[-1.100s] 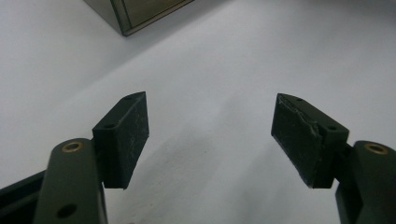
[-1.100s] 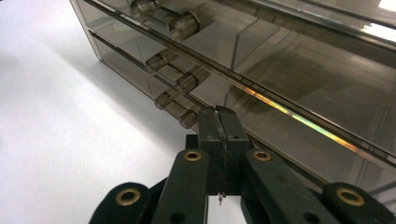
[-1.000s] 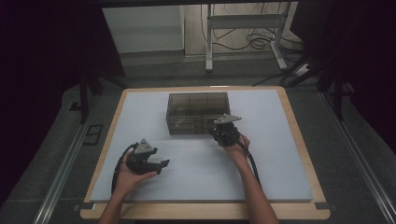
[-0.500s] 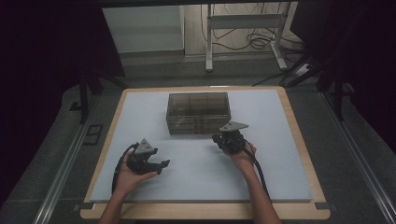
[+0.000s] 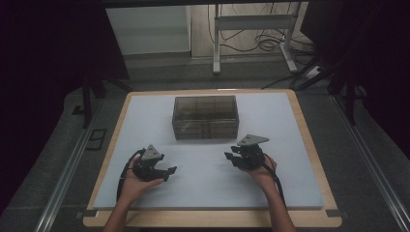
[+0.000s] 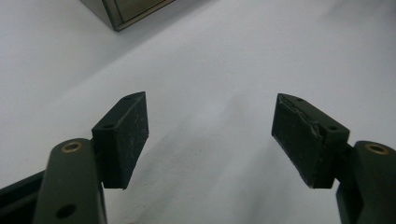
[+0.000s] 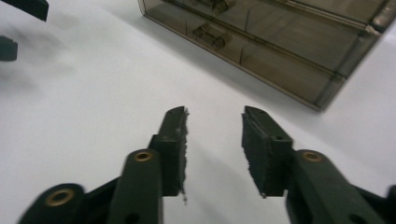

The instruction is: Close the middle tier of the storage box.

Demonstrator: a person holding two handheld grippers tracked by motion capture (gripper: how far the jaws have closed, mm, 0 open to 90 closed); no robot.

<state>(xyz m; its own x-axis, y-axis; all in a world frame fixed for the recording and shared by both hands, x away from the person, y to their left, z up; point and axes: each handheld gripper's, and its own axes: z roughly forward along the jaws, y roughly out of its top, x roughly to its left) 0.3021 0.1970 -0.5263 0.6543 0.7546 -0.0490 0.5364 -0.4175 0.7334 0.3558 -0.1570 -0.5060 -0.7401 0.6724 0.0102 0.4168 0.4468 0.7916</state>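
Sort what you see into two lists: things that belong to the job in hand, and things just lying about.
Belongs to the job:
- smoky clear drawer box
- left tool, empty
- right tool, empty

Lying about:
- metal stand behind the table
- floor cables

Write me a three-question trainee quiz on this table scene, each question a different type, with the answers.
1. True or false: the right gripper is clamped on the smoky see-through plastic drawer box.
2. What lies between the left gripper's fingers? A) a drawer handle B) nothing but the pale blue-grey table mat C) a cable
3. Fill in: the drawer box stands toward the ___ edge of the mat, seen from the person.

Key: 1 false, its fingers stand apart, empty, short of the box; 2 B; 3 far.
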